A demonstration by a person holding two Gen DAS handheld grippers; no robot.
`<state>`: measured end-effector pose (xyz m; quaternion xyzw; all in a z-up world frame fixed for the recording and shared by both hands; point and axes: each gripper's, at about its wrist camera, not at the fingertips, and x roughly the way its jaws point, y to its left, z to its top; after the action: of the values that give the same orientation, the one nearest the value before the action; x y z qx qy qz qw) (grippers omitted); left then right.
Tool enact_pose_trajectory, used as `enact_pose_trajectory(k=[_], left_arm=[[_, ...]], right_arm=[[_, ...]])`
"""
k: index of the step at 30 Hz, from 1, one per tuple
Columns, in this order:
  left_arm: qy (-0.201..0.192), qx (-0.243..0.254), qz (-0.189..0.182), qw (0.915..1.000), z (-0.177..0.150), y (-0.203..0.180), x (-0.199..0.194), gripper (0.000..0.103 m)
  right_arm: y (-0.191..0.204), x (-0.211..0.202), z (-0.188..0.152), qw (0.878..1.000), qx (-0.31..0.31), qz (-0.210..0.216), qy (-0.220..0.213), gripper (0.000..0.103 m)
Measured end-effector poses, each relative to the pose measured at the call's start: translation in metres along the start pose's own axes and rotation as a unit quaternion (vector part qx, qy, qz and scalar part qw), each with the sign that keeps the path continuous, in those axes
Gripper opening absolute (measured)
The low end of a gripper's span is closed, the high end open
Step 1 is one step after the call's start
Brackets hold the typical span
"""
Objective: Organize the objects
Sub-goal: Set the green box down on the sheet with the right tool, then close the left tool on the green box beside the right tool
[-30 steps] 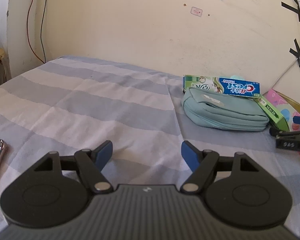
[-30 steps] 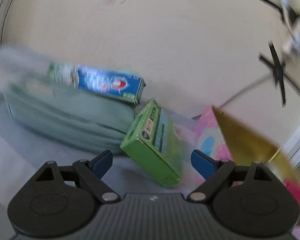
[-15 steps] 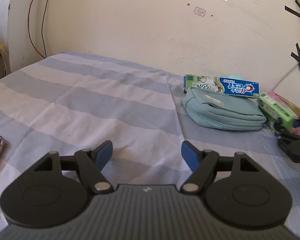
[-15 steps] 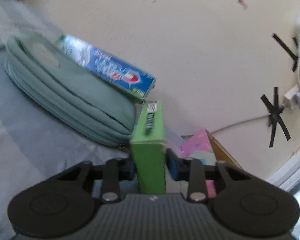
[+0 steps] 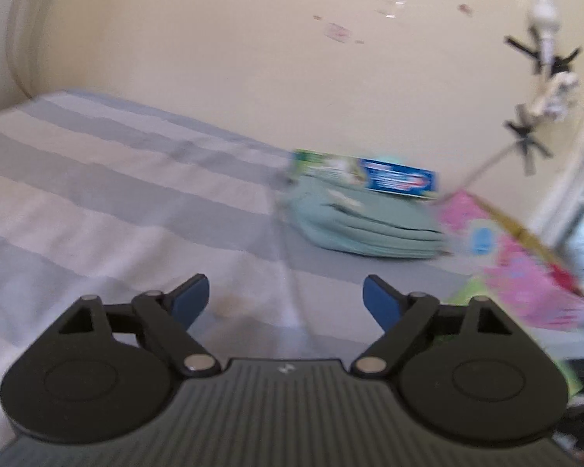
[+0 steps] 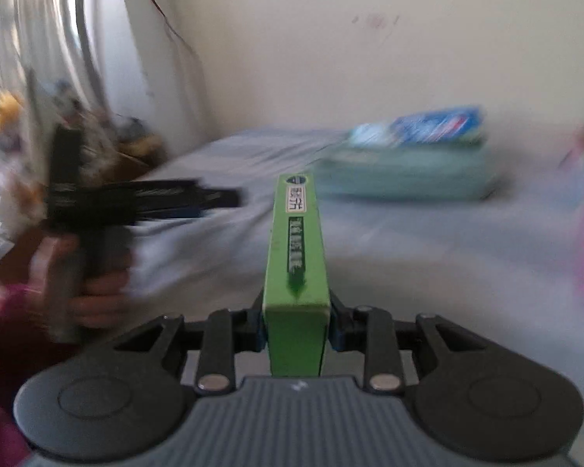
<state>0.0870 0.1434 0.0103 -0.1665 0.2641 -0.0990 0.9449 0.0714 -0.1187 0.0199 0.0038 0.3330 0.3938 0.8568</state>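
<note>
My right gripper (image 6: 296, 325) is shut on a long green box (image 6: 296, 249), held on edge above the bed and pointing away from me. A teal pouch (image 6: 401, 179) lies on the striped bed sheet (image 5: 136, 202) by the wall, with a blue toothpaste box (image 6: 436, 124) on top of it. In the left wrist view the pouch (image 5: 362, 225) and toothpaste box (image 5: 397, 179) sit ahead to the right. My left gripper (image 5: 286, 297) is open and empty, low over the sheet; it also shows in the right wrist view (image 6: 136, 198), held in a hand.
A pink patterned bag (image 5: 518, 264) lies right of the pouch against the wall. A taped cable and plug (image 5: 541, 62) hang on the cream wall. Clutter stands beyond the bed's left edge (image 6: 78, 132). Both views are motion-blurred.
My right gripper has lifted the green box away from the pouch and swung left across the bed. My left gripper has turned to the right; the phone has left its view.
</note>
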Motion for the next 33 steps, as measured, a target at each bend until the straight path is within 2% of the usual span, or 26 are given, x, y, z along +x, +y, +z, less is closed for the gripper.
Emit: enact_pose_trajectory(k=[4, 6, 9, 11, 12, 15, 20, 21, 25, 29, 33], left_arm=[[0.000, 0.010, -0.027, 0.9996, -0.003, -0.007, -0.001, 0.088], [0.008, 0.013, -0.059, 0.9982, -0.003, -0.010, 0.001, 0.088], [0.026, 0.019, -0.107, 0.9937, -0.005, -0.020, 0.004, 0.088], [0.030, 0.026, -0.127, 0.9911, -0.006, -0.028, 0.004, 0.092], [0.030, 0.028, -0.132, 0.9904, -0.006, -0.033, 0.004, 0.095], [0.032, 0.031, -0.134, 0.9900, -0.008, -0.042, 0.003, 0.096], [0.044, 0.032, -0.130, 0.9900, -0.006, -0.052, 0.009, 0.096], [0.046, 0.034, -0.128, 0.9901, -0.006, -0.052, 0.009, 0.096], [0.061, 0.038, -0.126, 0.9894, -0.003, -0.056, 0.016, 0.096], [0.085, 0.044, -0.129, 0.9870, 0.000, -0.064, 0.030, 0.096], [0.103, 0.055, -0.129, 0.9847, -0.001, -0.074, 0.041, 0.094]], right_arm=[[0.006, -0.002, 0.002, 0.999, -0.039, -0.020, -0.003, 0.027], [0.011, -0.005, -0.004, 0.996, -0.075, -0.043, -0.004, 0.028], [0.014, -0.013, -0.010, 0.994, -0.093, -0.063, -0.007, 0.030], [0.015, -0.006, -0.012, 0.991, -0.100, -0.082, -0.016, 0.036], [0.016, -0.008, -0.014, 0.990, -0.101, -0.096, -0.019, 0.044], [0.013, -0.010, -0.014, 0.989, -0.090, -0.111, -0.027, 0.050], [-0.002, -0.019, -0.016, 0.982, -0.056, -0.173, -0.041, 0.079], [-0.007, -0.021, -0.017, 0.982, -0.043, -0.178, -0.043, 0.085], [-0.006, -0.031, -0.021, 0.984, -0.028, -0.168, -0.050, 0.096], [0.003, -0.025, -0.031, 0.987, -0.040, -0.155, -0.036, 0.096], [0.007, -0.013, -0.039, 0.986, -0.044, -0.162, -0.017, 0.096]])
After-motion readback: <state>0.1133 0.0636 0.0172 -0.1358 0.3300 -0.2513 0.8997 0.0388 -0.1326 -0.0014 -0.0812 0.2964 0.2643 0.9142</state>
